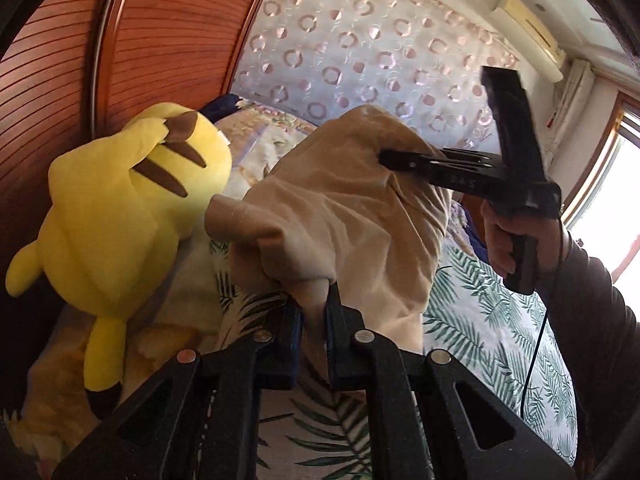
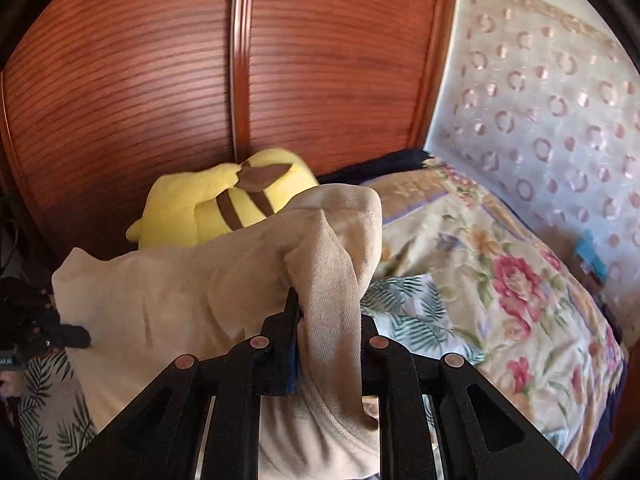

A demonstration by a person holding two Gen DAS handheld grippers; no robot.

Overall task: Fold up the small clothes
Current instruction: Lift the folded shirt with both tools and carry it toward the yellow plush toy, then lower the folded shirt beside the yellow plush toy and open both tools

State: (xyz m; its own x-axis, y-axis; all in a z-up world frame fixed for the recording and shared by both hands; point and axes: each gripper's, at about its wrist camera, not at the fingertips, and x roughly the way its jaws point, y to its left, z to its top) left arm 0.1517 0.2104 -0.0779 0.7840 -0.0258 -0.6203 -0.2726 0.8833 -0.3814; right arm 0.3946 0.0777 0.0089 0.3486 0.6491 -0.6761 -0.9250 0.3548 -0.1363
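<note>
Left gripper (image 1: pixel 314 304) pinched narrow on one edge of beige garment (image 1: pixel 340 216); cloth bunched between the pads. Right gripper (image 2: pixel 328 320) likewise clamped on another edge, fabric draped over its fingers. Garment held aloft between both, slack and creased, above leaf-print sheet (image 1: pixel 492 320), not lying on it. Person's hand (image 1: pixel 516 232) grips the right tool's handle, dark sleeve behind. Yellow plush toy (image 1: pixel 120 208) sits just beyond, against wooden wardrobe (image 2: pixel 320 60); floral quilt (image 2: pixel 500 272) to the side.

Step, as judged: lifting and spreading before the first fold. Next move calls for drawing the grippers apart to tension the cloth, then laying it flat on the sheet, clear of the plush.
</note>
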